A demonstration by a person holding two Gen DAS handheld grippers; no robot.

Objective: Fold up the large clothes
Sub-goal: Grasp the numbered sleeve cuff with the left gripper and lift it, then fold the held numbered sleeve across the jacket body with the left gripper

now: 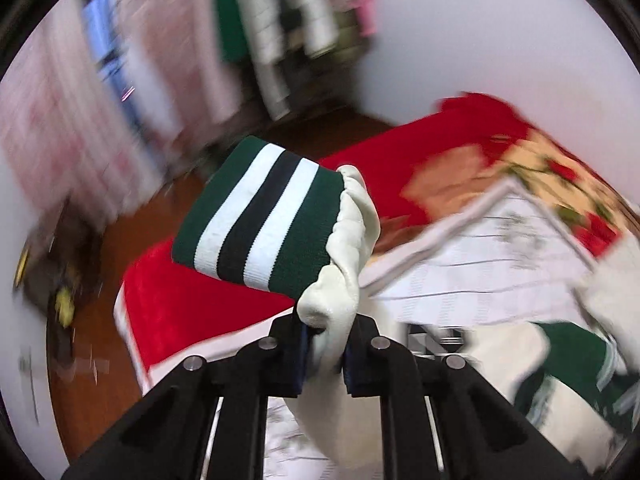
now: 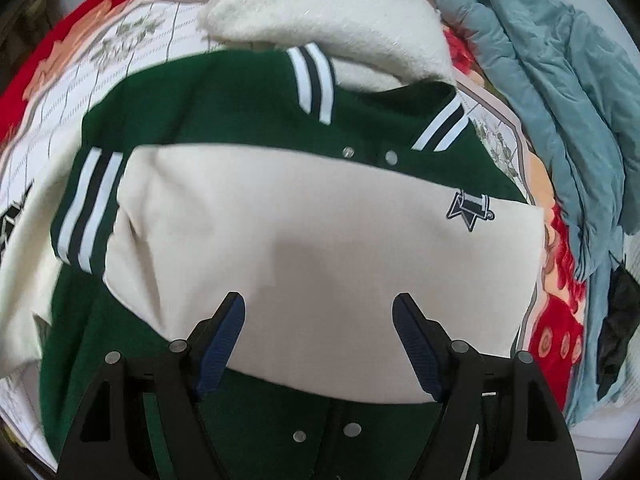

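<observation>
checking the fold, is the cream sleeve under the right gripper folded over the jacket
Folded: the cream sleeve lies flat across the green jacket front.

Varsity jacket [image 2: 224,112]: matt green woolly cloth, cream sleeve [image 2: 320,240] smooth w/ faint sheen like faux leather, puckered where it meets the ribbed-knit striped cuff [image 1: 256,208]. Snaps [image 2: 391,156] shiny metal. Left gripper [image 1: 326,356] & right gripper [image 2: 318,344]: matt black plastic, blue textured pads, silvery pins. At 12 o'clock a fluffy cream garment [image 2: 332,28]; at 2, a crinkled, quilted grey-blue coat [image 2: 560,92]. Bed blanket [image 1: 208,312] plush red fleece. Floor [image 1: 92,392] glossy brown wood.
</observation>
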